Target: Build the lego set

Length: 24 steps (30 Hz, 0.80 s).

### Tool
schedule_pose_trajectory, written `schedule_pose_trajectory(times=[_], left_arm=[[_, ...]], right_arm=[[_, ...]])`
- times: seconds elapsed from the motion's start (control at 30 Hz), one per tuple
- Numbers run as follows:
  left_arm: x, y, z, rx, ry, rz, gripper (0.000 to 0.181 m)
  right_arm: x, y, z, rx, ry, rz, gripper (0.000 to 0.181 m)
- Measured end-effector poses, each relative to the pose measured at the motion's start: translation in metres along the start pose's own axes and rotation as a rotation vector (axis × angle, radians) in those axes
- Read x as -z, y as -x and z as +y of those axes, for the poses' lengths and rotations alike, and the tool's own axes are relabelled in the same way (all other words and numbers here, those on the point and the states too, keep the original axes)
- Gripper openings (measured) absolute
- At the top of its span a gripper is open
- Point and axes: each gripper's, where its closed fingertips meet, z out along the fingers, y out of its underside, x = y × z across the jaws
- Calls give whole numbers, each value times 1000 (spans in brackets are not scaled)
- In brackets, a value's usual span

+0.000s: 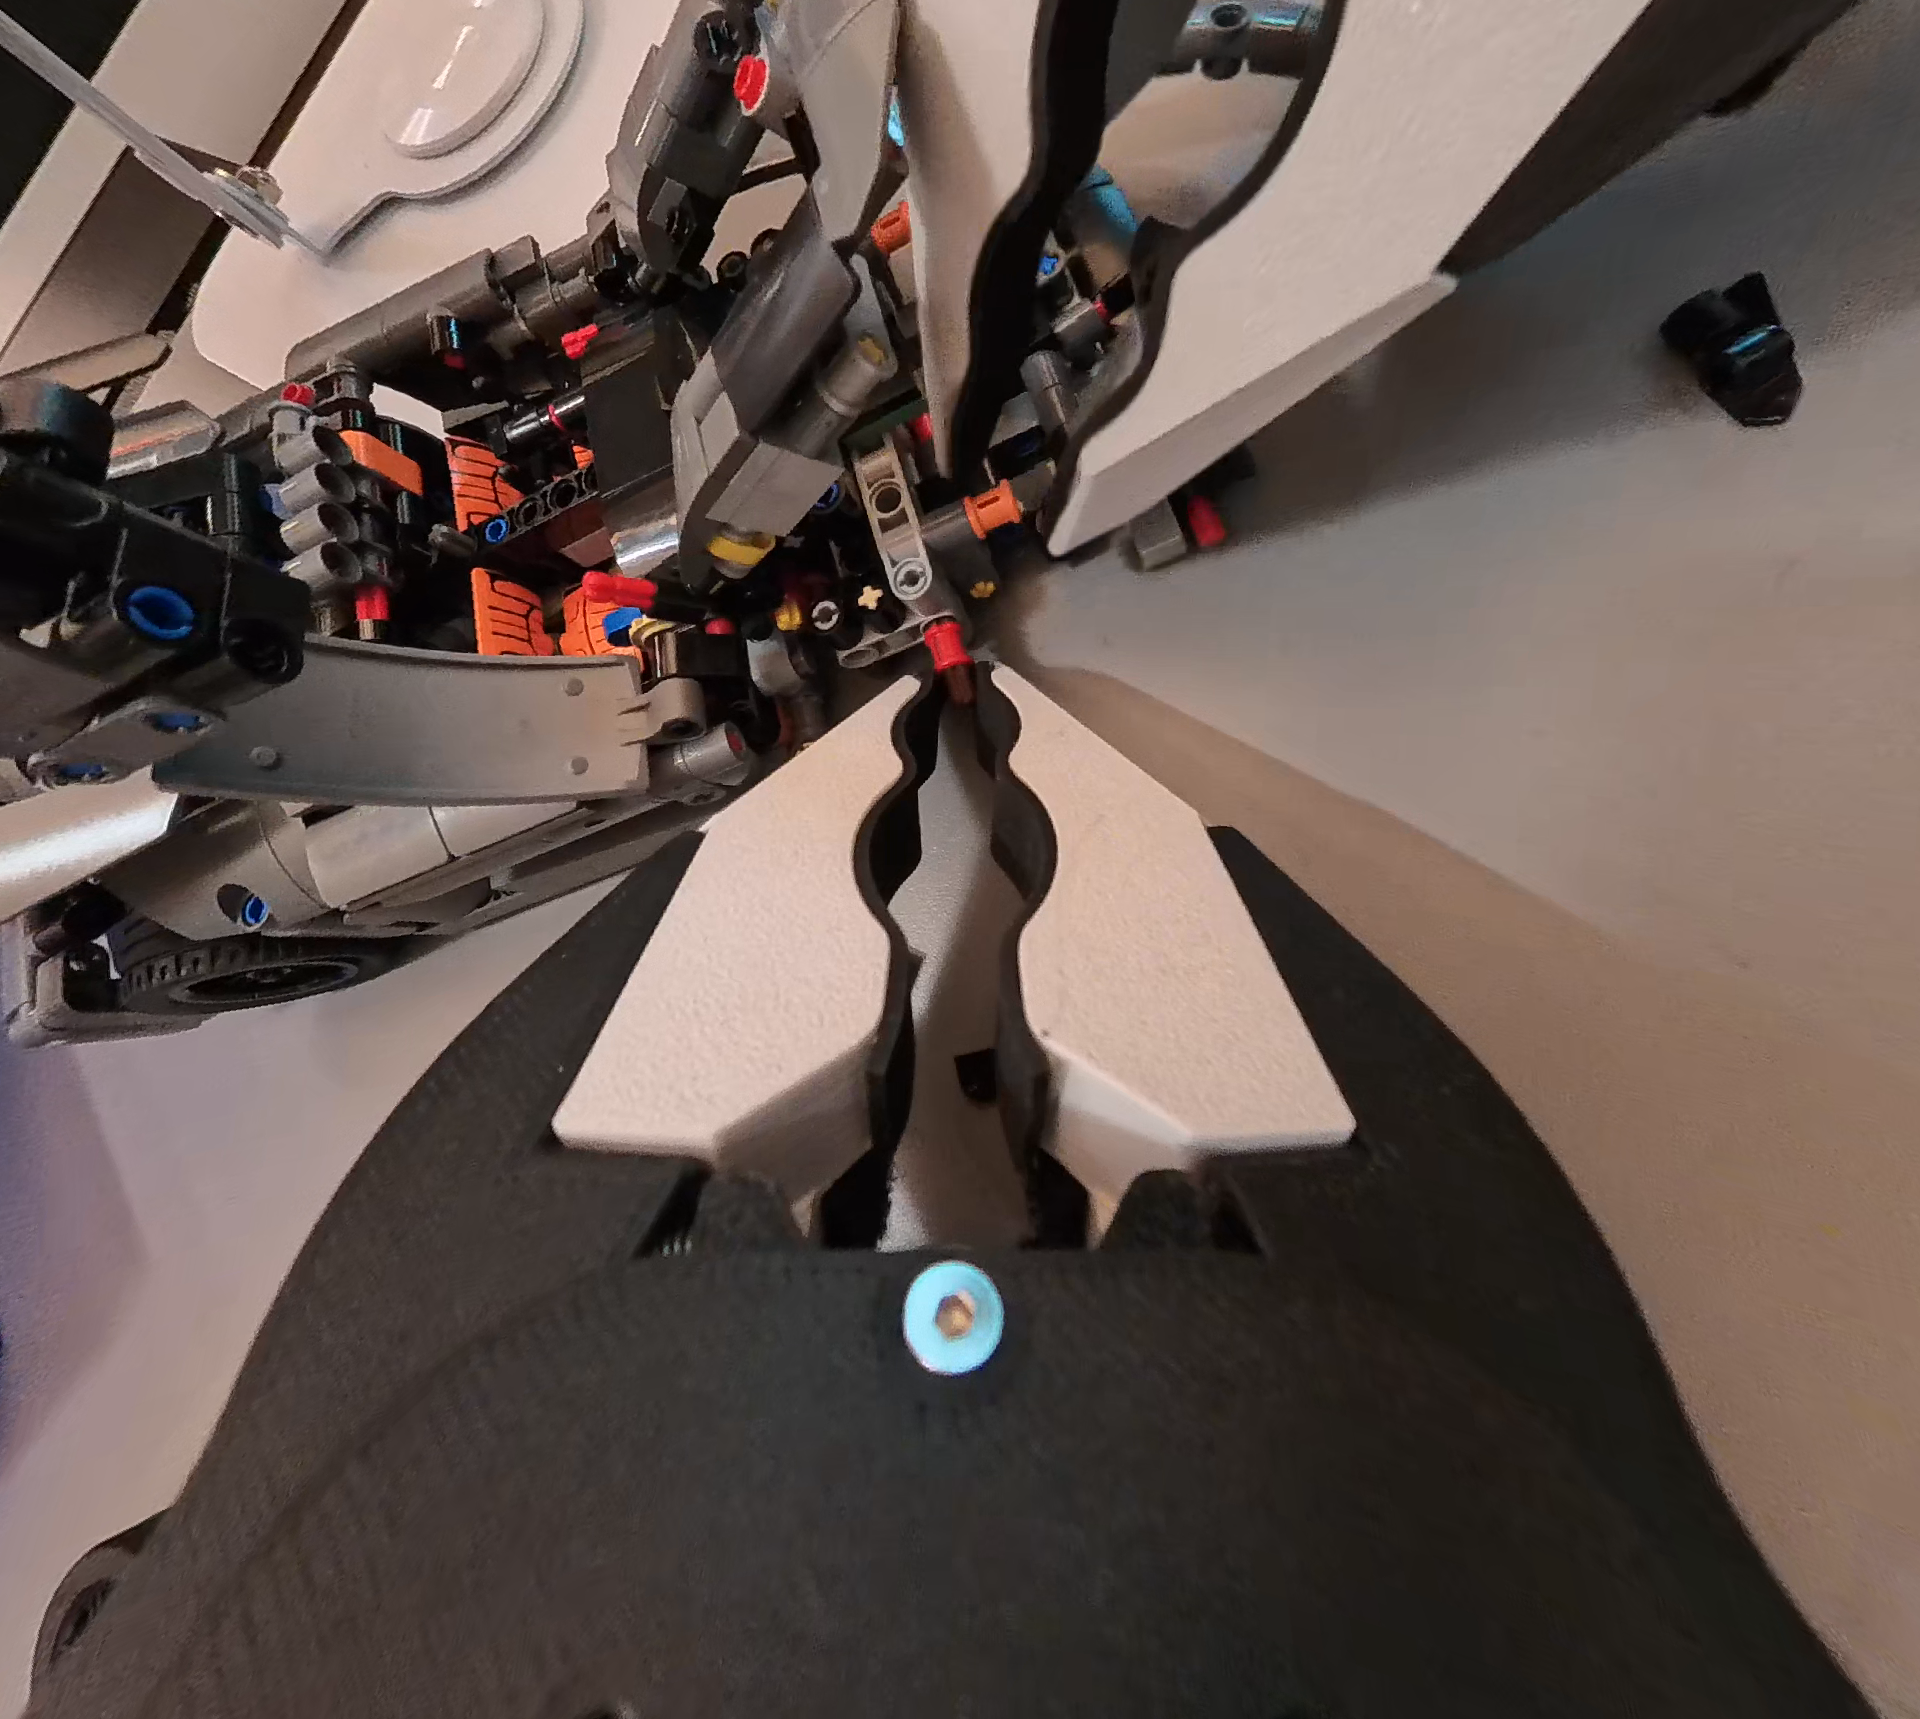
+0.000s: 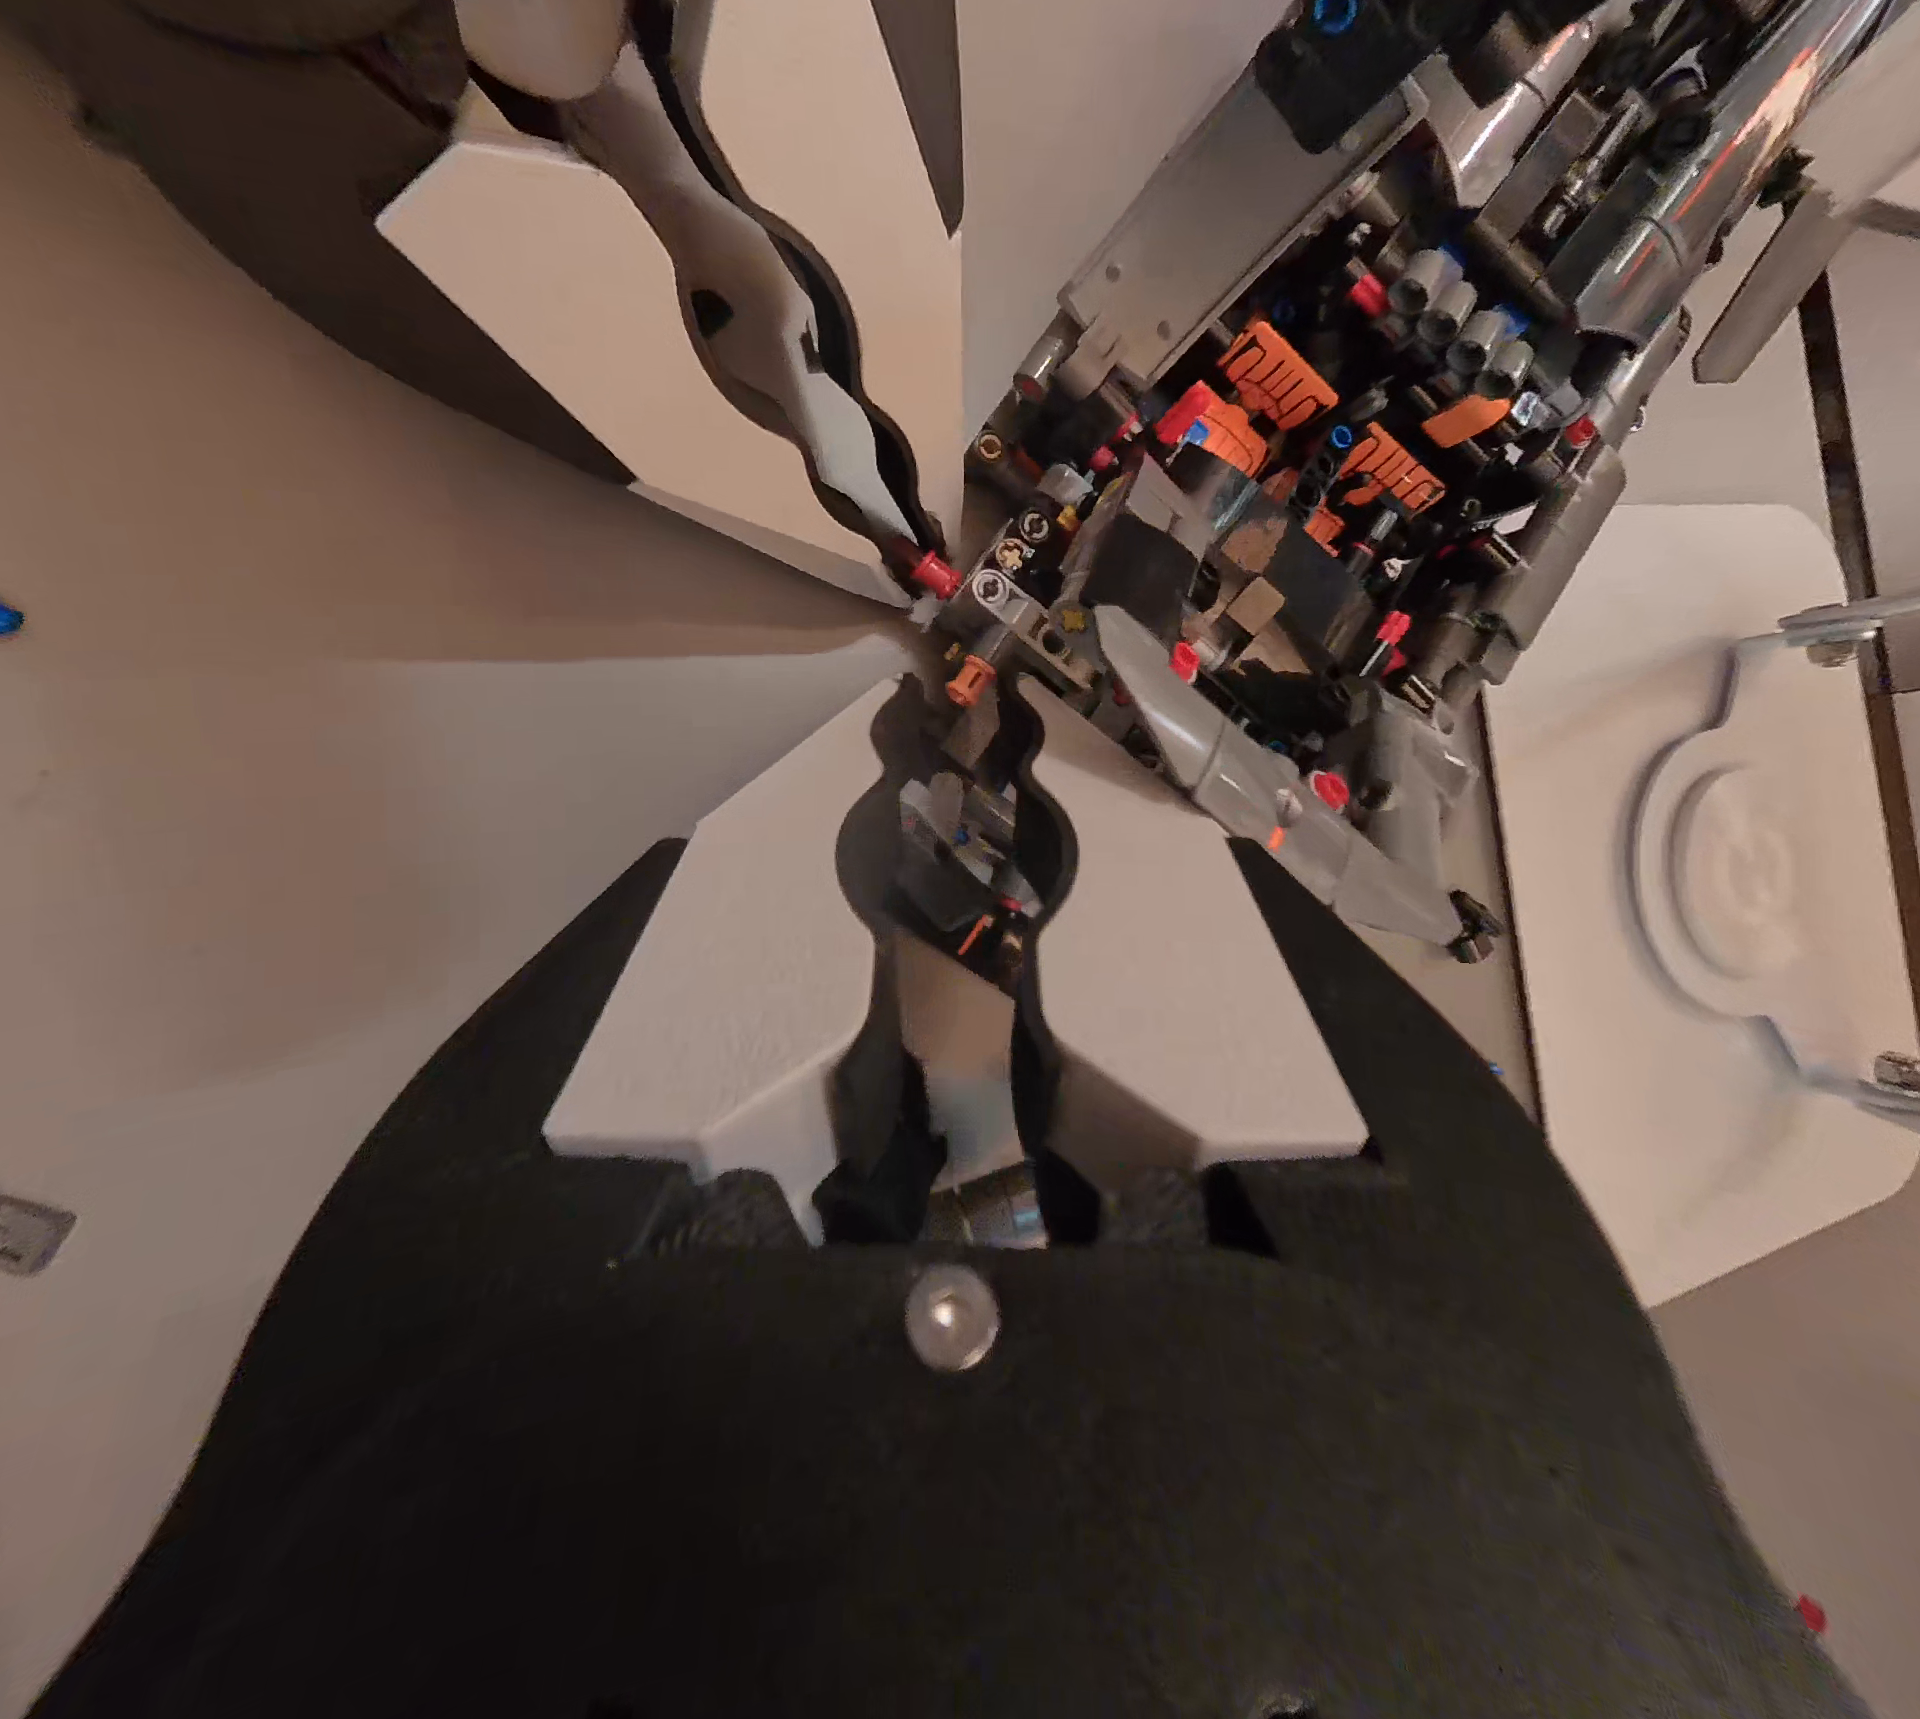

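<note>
- Left gripper (image 1: 956, 682): the jaws are pinching a red pin (image 1: 948, 646) by its tail, its head meeting a light grey beam (image 1: 896, 526) at the near corner of the car (image 1: 436, 589); in the right wrist view the same pin (image 2: 928, 570) is sitting at the tip of this gripper, which is entering from 11 o'clock.
- Right gripper (image 2: 961, 713): the jaws are closing on a dark grey part of the car's corner, beside an orange bush (image 2: 974, 675), apparently bracing the model; in the left wrist view this gripper (image 1: 997, 485) is reaching in from 1 o'clock.
- Car: it is lying on the white table (image 1: 1558, 734), spreading toward 9 o'clock in the left view and toward 1 o'clock in the right view.
- Step in hand, as a judgement: a pin is being seated in a beam hole while the other claw is steadying the frame.
- Next move, as a judgement: a straight push along the pin's axis is called for, the brace resisting so that the beam is not pivoting.
- Loose piece: a black part (image 1: 1735, 360) is lying on the table at 2 o'clock, well apart from the car.
- Hard to make out: how deep the pin is sitting, and which hole is receiving it; the car's far end is being cut off by both frames, and the part inside the right jaws is largely hidden by them.
</note>
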Motion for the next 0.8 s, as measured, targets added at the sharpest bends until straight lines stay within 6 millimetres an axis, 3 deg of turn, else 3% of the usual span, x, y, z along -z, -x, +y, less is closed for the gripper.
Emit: schedule_pose_trajectory(times=[0.3,0.8], left_arm=[[0,1,0,-3,0,-8,3],[0,0,1,-13,-1,3,2]], right_arm=[[-5,-1,2,-112,0,-43,9],[-5,0,3,-120,-13,-71,11]])
